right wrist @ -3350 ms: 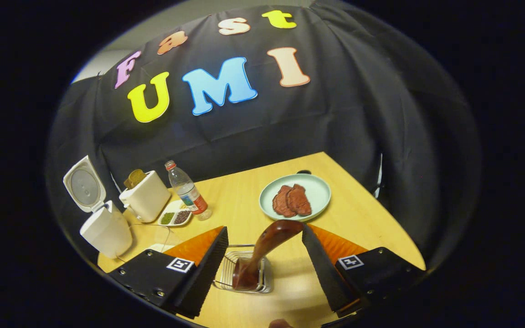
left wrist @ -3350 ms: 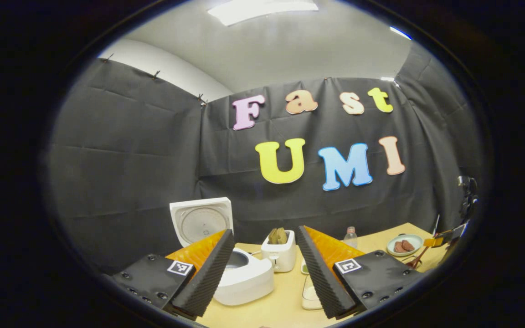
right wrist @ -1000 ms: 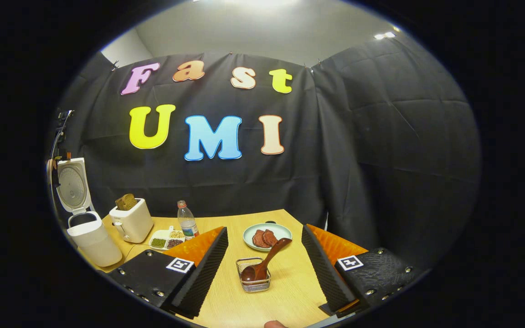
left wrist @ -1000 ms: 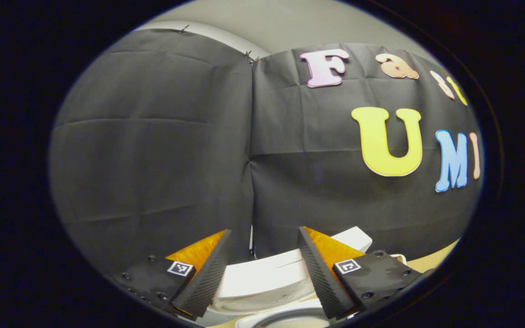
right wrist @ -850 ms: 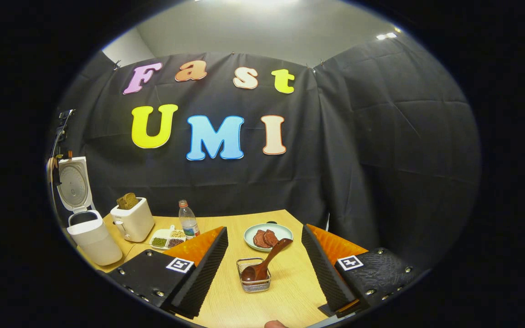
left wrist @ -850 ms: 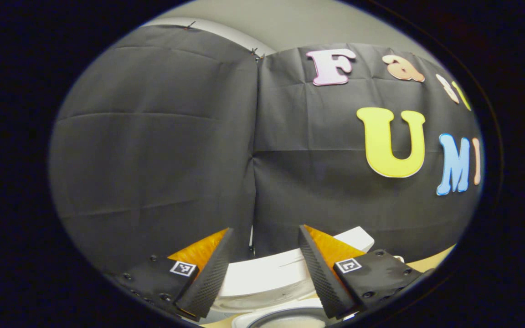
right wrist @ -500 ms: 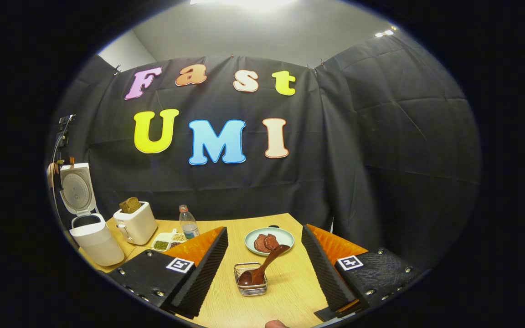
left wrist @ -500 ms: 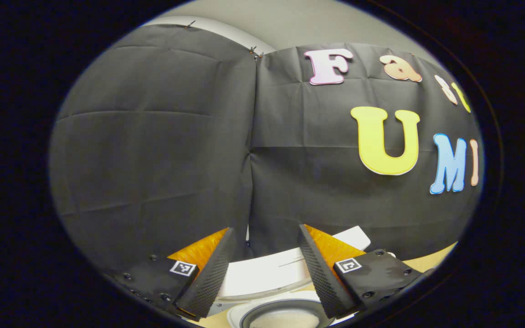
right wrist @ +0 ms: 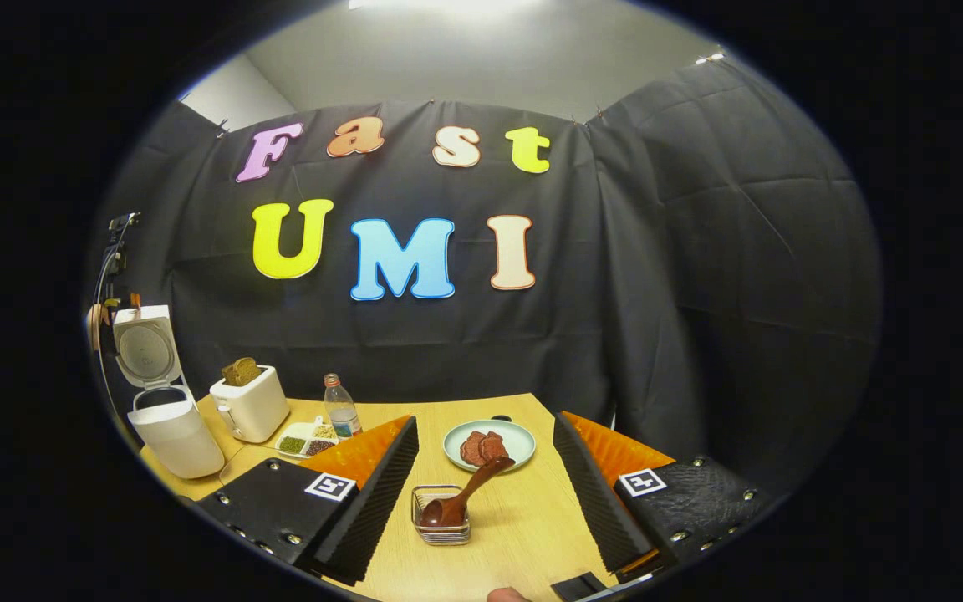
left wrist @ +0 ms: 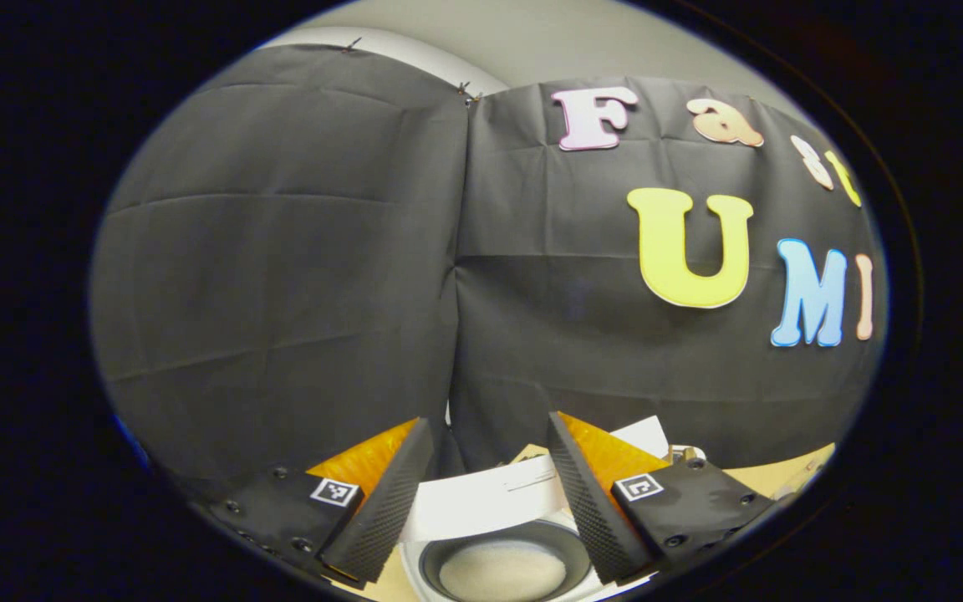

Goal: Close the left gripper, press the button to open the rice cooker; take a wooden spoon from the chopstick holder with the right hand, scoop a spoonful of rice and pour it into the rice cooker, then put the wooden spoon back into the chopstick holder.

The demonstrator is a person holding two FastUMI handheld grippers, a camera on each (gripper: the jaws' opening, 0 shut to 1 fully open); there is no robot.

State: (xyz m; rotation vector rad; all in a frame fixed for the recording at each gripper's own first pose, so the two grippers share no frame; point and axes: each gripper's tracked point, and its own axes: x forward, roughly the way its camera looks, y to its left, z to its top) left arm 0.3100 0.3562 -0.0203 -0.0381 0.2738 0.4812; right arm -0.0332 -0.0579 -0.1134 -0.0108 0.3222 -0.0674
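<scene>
My right tool (right wrist: 486, 477) hangs over the pale wooden table (right wrist: 523, 527) with its ribbed black fingers spread wide and nothing between them. I judge that fits a job nearly finished. Just ahead of its tips stands the small wire-sided chopstick holder (right wrist: 441, 528), and the dark brown wooden spoon (right wrist: 458, 497) sits in it bowl-down, its handle leaning away toward the far right. Beyond the holder lies a pale green round plate (right wrist: 508, 433) carrying two reddish-brown slices.

Far off to that tool's left I see the white rice cooker (right wrist: 177, 435) with its lid upright, a white toaster (right wrist: 251, 407) with brown bread in its slot beside it, then a white divided dish (right wrist: 308, 439) of green and dark grains, and a clear plastic bottle (right wrist: 338, 408).

My left tool (left wrist: 486, 485) is also released, fingers well apart and empty. It hovers right over the cooker. Between and below the fingertips the dark inner pot (left wrist: 448, 552) holds a mound of white rice (left wrist: 502, 570), and the raised white lid (left wrist: 490, 500) stands just beyond. I take it I am poised there because the lid is left open.
</scene>
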